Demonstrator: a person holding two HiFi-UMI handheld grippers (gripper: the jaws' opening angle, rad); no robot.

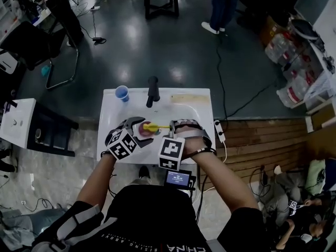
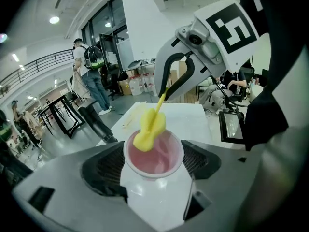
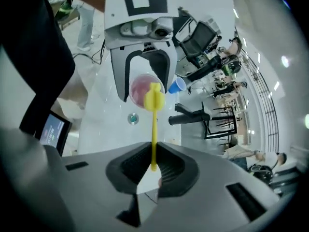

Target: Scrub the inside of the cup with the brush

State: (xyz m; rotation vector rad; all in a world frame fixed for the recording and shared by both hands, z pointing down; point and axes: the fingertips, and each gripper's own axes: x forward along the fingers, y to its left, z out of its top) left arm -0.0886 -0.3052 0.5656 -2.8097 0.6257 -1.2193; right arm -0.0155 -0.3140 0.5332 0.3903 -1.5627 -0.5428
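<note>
A pink cup (image 1: 145,132) lies on its side over the white sink top (image 1: 197,109), with my left gripper (image 1: 137,129) shut on it. In the left gripper view the cup (image 2: 159,156) sits between the jaws, mouth facing outward. The yellow brush (image 1: 157,126) has its head (image 2: 148,128) at the cup's rim, partly inside. My right gripper (image 1: 176,126) is shut on the brush's thin handle (image 3: 154,141). From the right gripper view, the brush head (image 3: 154,96) overlaps the cup's mouth (image 3: 141,91), which the left gripper (image 3: 143,57) holds.
A blue cup (image 1: 122,93) stands at the far left of the sink top, beside a black faucet (image 1: 153,91). A round drain (image 3: 133,118) lies below the cup. A small screen (image 1: 177,178) sits at the near edge. People and chairs stand beyond.
</note>
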